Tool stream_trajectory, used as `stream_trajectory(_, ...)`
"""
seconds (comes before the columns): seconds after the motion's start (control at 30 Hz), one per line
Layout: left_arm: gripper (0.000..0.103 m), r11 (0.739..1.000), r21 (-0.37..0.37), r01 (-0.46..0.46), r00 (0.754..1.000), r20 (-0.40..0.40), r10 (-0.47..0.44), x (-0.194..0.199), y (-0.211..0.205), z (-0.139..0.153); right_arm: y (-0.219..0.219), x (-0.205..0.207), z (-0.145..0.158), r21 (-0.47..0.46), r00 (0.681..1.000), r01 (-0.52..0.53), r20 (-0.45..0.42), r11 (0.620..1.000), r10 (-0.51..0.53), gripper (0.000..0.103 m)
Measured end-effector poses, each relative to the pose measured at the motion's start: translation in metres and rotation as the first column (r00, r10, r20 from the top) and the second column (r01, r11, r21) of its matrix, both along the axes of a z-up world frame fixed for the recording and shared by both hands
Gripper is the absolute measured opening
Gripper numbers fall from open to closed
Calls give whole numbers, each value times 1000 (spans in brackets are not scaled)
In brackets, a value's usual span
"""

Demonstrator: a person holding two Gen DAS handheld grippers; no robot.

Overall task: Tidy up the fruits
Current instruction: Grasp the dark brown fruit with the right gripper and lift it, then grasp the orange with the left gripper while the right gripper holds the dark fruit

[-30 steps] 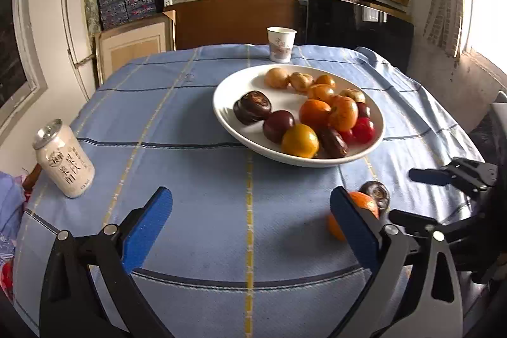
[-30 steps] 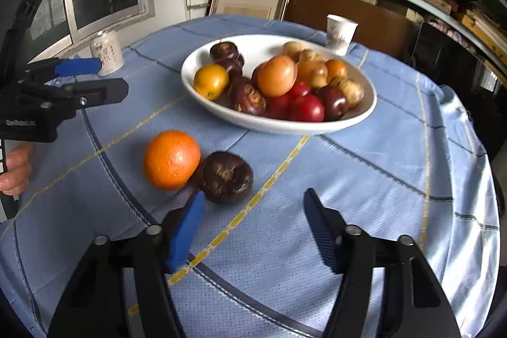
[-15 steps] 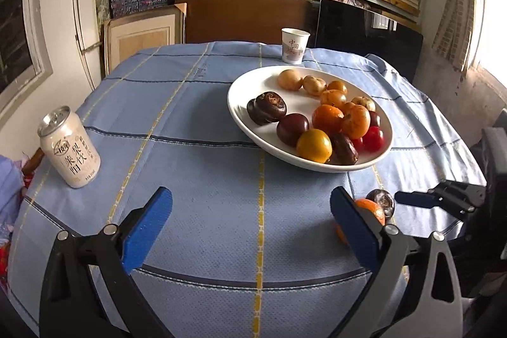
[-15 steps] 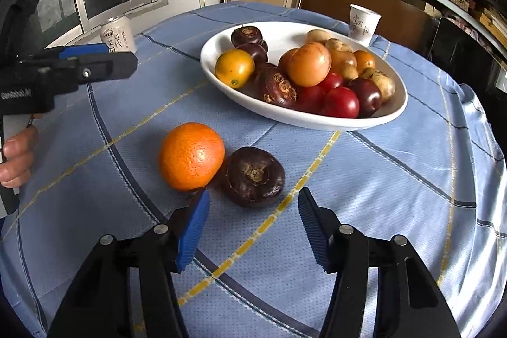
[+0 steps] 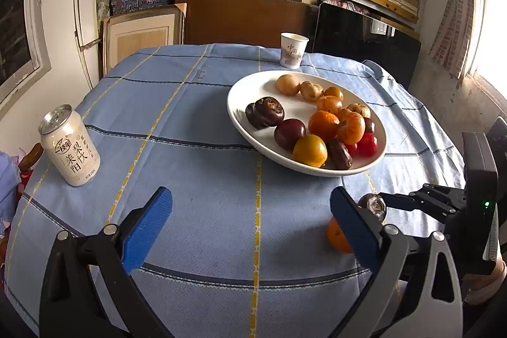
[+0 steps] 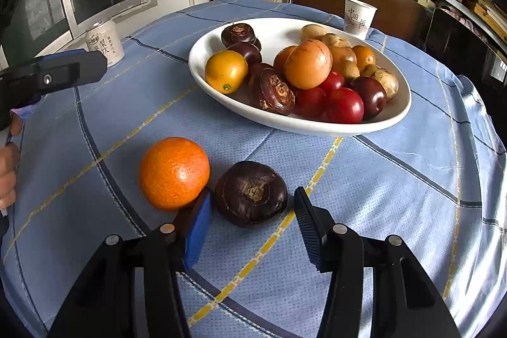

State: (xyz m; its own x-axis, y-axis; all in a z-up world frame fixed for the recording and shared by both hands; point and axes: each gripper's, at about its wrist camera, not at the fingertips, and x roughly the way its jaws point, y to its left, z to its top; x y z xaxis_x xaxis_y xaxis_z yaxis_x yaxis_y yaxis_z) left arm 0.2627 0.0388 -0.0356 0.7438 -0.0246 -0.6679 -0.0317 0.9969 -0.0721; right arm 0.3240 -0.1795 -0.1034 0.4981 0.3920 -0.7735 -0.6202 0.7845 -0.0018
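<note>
A white plate [image 6: 202, 53] holds several fruits on the blue tablecloth; it also shows in the left wrist view [image 5: 240, 84]. An orange [image 6: 174, 171] and a dark brown water chestnut [image 6: 252, 192] lie loose on the cloth in front of it. My right gripper [image 6: 252, 225] is open, low over the cloth, its fingers either side of the chestnut without touching it. In the left wrist view the orange [image 5: 336, 236] and the chestnut [image 5: 372, 205] are partly hidden behind my right finger. My left gripper [image 5: 250, 225] is open and empty above the cloth.
A white drink can [image 5: 69, 144] stands at the table's left edge and shows in the right wrist view [image 6: 104, 41]. A paper cup [image 5: 293, 53] stands behind the plate. Shelves of boxes line the back wall. The left gripper's finger [image 6: 60, 73] shows at the left.
My right gripper has moved forward and down so its fingers now flank the chestnut. My left gripper has pulled back and up, away from the plate.
</note>
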Motion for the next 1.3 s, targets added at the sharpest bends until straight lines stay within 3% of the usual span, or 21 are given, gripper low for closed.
stream_trajectory(0.2, 98, 1000, 1, -1, 1000, -3, 1, 0, 0, -1, 1, 3, 0, 13, 1000, 15, -9, 1000, -15, 53)
stream_trajectory(0.3, 98, 1000, 7, -4, 1000, -8, 4, 1, -1, -3, 0, 3, 0, 24, 1000, 18, -15, 1000, -18, 45)
stream_trajectory(0.4, 98, 1000, 12, -3, 1000, -16, 3, 2, -2, -5, -6, 4, 1, 53, 999, 39, -29, 998, -38, 44)
stream_trajectory(0.7, 98, 998, 43, 43, 998, -42, -41, 4, -16, -13, -52, 4, 20, 171, 983, 183, -35, 968, -179, 44)
stream_trajectory(0.83, 98, 986, 37, 160, 986, -51, -158, 0, -35, -17, -64, 2, 19, 184, 978, 209, -49, 961, -203, 44)
stream_trajectory(0.9, 98, 966, 77, 245, 969, -44, -243, -5, -53, -20, -67, 4, 17, 190, 976, 215, -66, 958, -206, 44)
stream_trajectory(1.03, 98, 934, 142, 329, 944, -64, -323, -7, -79, -29, -71, 4, 17, 191, 974, 225, -73, 955, -215, 44)
stream_trajectory(1.13, 98, 922, 126, 365, 931, -58, -361, -8, -86, -28, -72, 3, 20, 202, 975, 221, -65, 954, -213, 44)
stream_trajectory(1.2, 98, 918, 76, 390, 921, -47, -387, -7, -87, -25, -73, 2, 21, 205, 975, 221, -64, 953, -212, 44)
stream_trajectory(1.3, 98, 919, 59, 391, 920, -48, -388, -5, -89, -26, -73, 1, 21, 205, 975, 219, -66, 954, -210, 44)
